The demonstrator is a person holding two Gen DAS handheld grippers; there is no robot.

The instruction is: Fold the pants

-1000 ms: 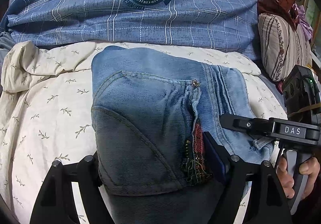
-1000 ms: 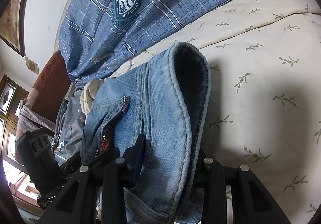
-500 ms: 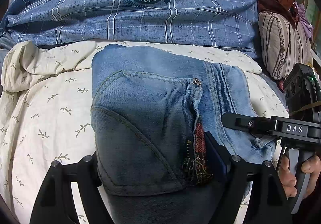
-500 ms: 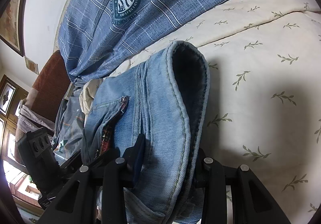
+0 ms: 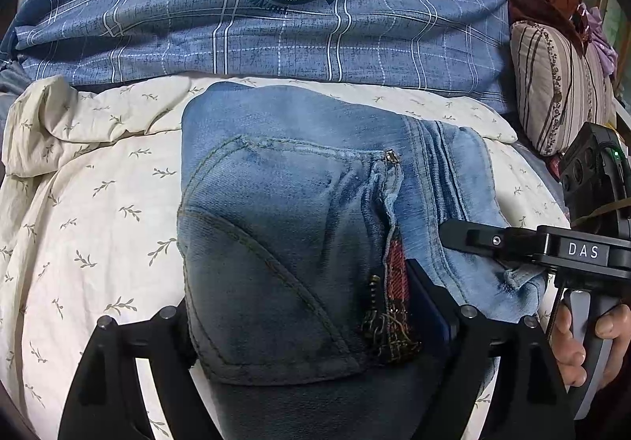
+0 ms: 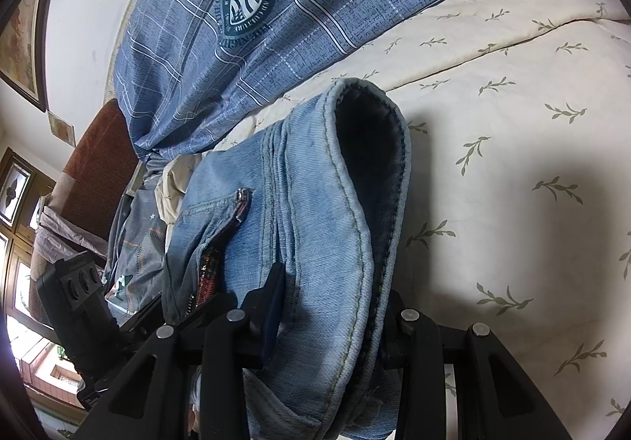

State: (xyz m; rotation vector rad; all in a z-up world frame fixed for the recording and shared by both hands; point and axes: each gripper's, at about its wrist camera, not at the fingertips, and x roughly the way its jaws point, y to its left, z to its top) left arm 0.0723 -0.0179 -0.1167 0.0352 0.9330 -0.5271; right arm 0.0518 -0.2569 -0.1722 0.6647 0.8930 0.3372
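**Both grippers clamped on folded jeans**

The left gripper (image 5: 315, 317) pinches the jeans (image 5: 299, 211) at the pocket; the right gripper (image 6: 327, 321) grips their side seam. The denim bundle stretches ahead over the leaf-print sheet (image 5: 90, 211). Beyond lies a blue plaid duvet (image 5: 276, 25).

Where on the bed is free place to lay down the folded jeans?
The cream leaf-print sheet lies bare to the left of the jeans, below the blue plaid duvet. In the right wrist view the sheet is also open on the jeans' far side. It is crowded toward the striped pillow and the right gripper.
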